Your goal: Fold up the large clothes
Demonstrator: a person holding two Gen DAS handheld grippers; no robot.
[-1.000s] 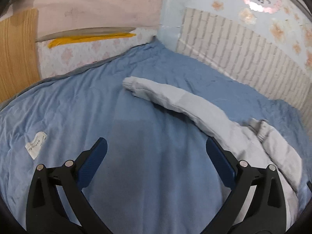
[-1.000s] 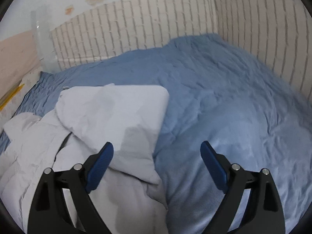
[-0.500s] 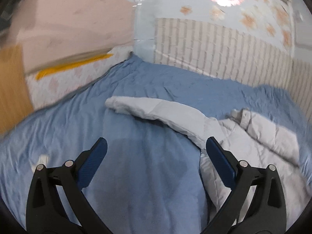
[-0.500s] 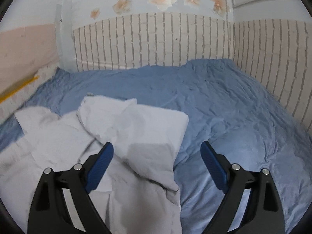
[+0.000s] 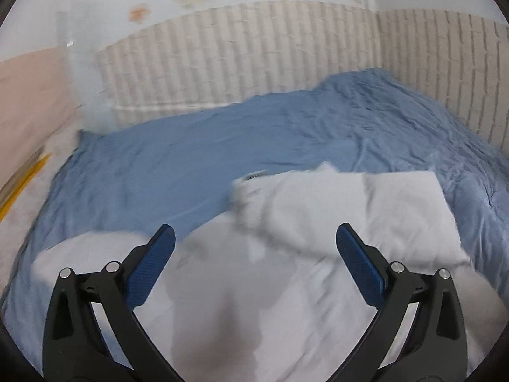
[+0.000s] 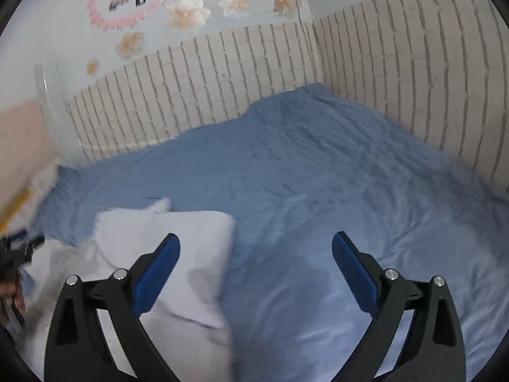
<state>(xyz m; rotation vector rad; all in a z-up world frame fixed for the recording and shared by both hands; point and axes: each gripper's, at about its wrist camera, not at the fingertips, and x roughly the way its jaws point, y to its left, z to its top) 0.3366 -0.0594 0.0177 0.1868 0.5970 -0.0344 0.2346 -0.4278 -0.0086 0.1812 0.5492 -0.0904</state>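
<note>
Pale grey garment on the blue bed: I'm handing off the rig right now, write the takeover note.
Left claw: open, empty, above the crumpled pale grey fabric garment.
Right claw: open, empty, over the garment's right edge and the blue quilted bedspread.
Garment: lies in a loose heap on the bedspread; one flat, roughly rectangular flap is laid over on the far right, the rest is wrinkled.
Done: at most a first partial fold; the view is blurred, so I cannot tell more.
Left: grasp the edges, flatten, and finish the folds.
</note>
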